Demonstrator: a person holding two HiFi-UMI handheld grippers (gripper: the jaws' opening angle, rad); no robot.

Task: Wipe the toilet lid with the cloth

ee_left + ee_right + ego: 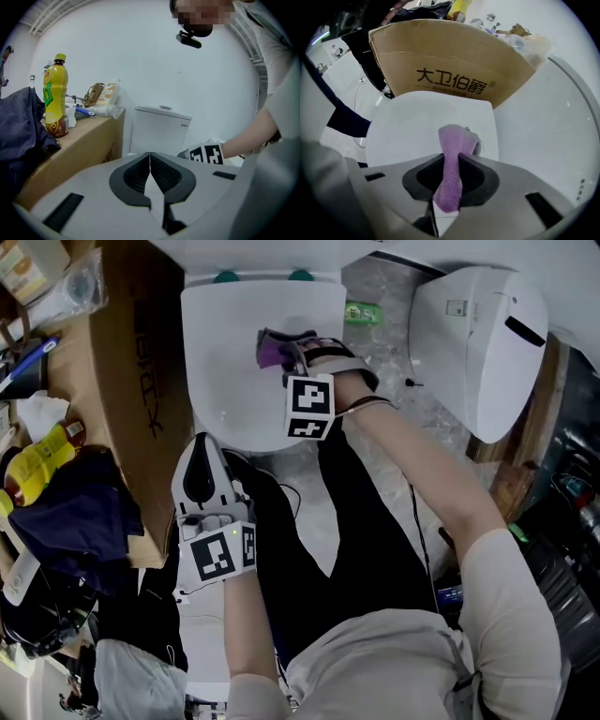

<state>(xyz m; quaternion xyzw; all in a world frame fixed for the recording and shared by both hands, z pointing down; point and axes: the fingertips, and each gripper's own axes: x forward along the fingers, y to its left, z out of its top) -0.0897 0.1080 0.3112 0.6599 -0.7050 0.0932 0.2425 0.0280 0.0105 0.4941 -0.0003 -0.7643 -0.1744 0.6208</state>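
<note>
We look down on the white toilet lid [230, 381], closed, beside a cardboard box [131, 381] — our right gripper [289, 360] clamps the purple cloth [451, 173] against the lid, while our left gripper [150, 157] hangs near its front edge, jaws together and empty

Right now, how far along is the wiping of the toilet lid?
Done: the cloth is picked up. The right gripper has its jaws shut on the purple cloth. In hand: the cloth lies on the closed white lid. The left gripper is shut and empty, taking no part. What is left cannot be judged, as no streaks or wet patches show on the lid.
</note>
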